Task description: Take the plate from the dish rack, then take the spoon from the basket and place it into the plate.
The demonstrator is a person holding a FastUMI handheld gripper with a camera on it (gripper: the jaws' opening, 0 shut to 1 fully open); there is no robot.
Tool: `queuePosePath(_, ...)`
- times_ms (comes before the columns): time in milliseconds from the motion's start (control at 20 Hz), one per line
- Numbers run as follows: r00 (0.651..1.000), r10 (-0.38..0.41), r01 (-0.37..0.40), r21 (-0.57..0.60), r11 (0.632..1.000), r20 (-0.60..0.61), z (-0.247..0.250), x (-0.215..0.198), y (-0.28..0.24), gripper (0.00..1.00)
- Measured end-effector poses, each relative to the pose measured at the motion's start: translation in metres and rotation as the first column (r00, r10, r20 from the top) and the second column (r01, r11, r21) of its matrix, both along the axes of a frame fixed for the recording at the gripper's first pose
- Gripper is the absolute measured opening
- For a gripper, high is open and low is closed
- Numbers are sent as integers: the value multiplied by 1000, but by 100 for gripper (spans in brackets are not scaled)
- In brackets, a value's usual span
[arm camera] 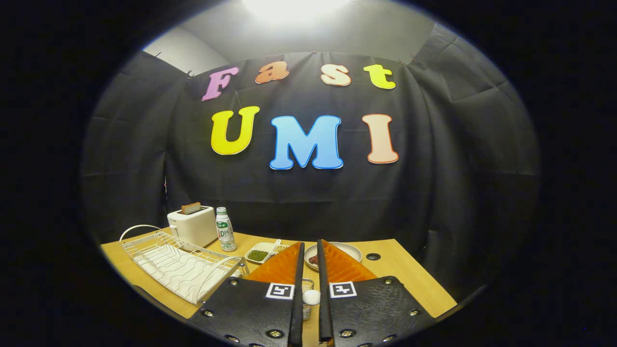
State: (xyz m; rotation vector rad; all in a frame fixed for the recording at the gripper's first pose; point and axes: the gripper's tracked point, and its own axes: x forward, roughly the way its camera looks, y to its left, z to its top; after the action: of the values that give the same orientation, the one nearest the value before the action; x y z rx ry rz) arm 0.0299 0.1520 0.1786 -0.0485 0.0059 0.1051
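Through the gripper view, your gripper [311, 242] has its fingers drawn nearly together, with only a narrow slot between them. Low in that slot sits a small white rounded end [311, 296], which I take to be the spoon. Just beside it is a sliver of fine mesh [306, 311], probably the basket. I cannot tell whether both fingers actually press on the spoon.

The plate [349, 247] lies flat on the wooden table [414, 284]. Most of it is hidden behind the fingers, and a small reddish patch shows at the part of its rim facing the gripper. It looks like pale, smooth, shallow ware with a low lip.

The dish rack [178, 262] stands well to the left of the plate. It is white coated wire with a looped handle and a ribbed tray under it, and no dish is in it. By my reading, the spoon step is the one in hand.

To do it well, make sure the spoon is pinched firmly, since a smooth rounded handle may twist between the fingers. Lift it straight up clear of the mesh, carry it forward to the plate, and lower it before letting go so it cannot bounce off the hard surface.

Left of the plate is a small white tray of green beans [262, 253]. Further left are a glossy plastic bottle [225, 230] and a boxy white toaster [193, 225] with bread in its slot.
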Motion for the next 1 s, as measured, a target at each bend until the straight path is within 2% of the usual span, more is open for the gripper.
queuePosePath(450,1000,3,-4,-47,999,-16,42,-56,21,12)
queuePosePath(800,994,-5,4,-13,1000,-113,22,-76,29,12)
queuePosePath(1000,983,23,-29,-29,999,-182,-1,-84,43,12)
